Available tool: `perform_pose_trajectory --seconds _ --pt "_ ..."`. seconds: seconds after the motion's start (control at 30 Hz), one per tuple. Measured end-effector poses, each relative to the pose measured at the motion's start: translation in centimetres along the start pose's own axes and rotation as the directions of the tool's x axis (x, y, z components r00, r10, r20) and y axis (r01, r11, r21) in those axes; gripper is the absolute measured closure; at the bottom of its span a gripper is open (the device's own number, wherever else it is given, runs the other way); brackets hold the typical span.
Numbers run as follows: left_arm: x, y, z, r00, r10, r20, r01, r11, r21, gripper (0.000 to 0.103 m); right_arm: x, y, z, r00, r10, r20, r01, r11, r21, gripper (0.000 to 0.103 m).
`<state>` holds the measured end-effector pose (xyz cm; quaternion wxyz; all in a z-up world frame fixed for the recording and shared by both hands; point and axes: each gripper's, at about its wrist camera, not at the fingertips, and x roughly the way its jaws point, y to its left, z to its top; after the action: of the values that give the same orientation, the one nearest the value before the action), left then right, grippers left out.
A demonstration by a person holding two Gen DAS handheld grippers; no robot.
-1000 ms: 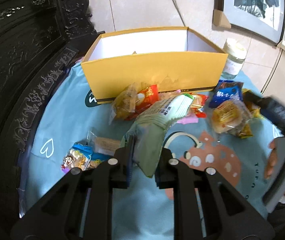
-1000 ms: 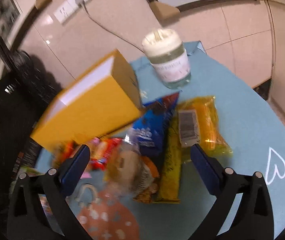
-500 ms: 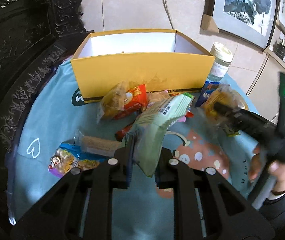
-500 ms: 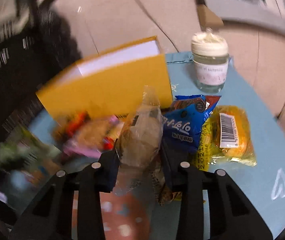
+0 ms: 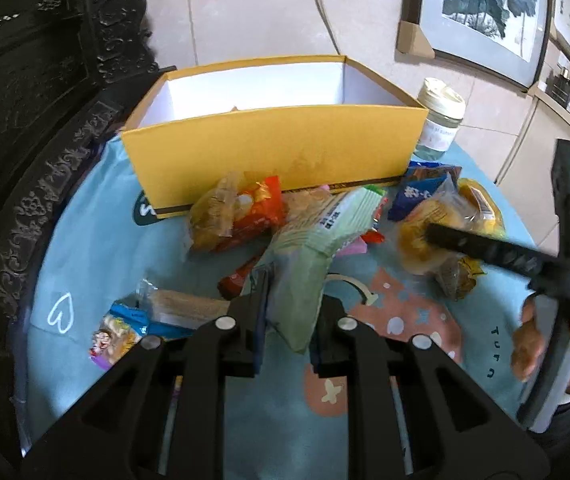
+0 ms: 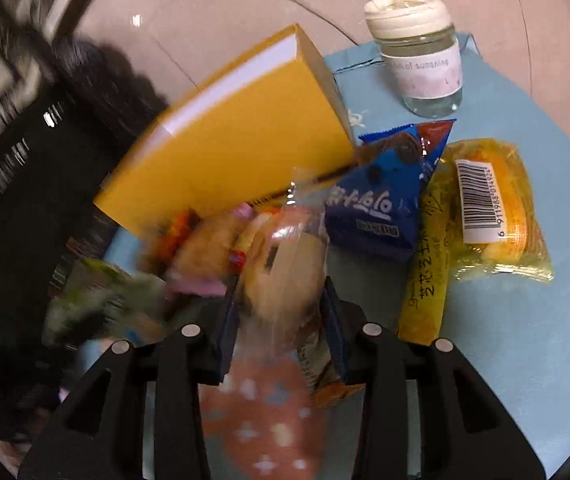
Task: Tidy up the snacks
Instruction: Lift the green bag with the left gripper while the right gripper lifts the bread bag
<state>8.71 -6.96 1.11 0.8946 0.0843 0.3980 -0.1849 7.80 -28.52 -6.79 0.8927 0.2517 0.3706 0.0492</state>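
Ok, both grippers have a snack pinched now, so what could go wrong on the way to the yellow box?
1. The left gripper pinches the green snack pack only near its lower end, so the long top may droop and catch the yellow box wall.
2. The right gripper holds a clear-wrapped bun; the slippery film could slide out.
3. The red-orange packet leans against the box and could get knocked.

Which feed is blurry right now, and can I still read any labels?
Right wrist view: motion blur smears the left side and the bun held in the right tool; the barcode stays readable. Left wrist view: sharp, with fisheye bending of the box.
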Motion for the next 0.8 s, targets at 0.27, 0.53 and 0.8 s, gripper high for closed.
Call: perform_pose_trajectory --seconds 0.27,0.53,0.8 --pt "0.6 0.5 -0.4 0.999 -0.042 -0.018 0.042 0.999 0.005 0.087 0.4 4.3 -0.6 0.953 -0.251 0.170 0.287 0.927 -0.243 0.058" --pt "-1.0 1.8 -1.1 0.997 -0.081 -0.006 0.081 0.997 0.001 0.087 -1.6 4.5 0.7 0.985 -0.143 0.099 0.158 0.975 -0.158 0.073" --pt "-4.9 3.0 -0.5 0.996 -0.063 0.061 0.063 0.998 -0.009 0.087 -5.7 6.8 1.5 0.993 -0.011 0.122 0.028 0.989 -0.142 0.073"
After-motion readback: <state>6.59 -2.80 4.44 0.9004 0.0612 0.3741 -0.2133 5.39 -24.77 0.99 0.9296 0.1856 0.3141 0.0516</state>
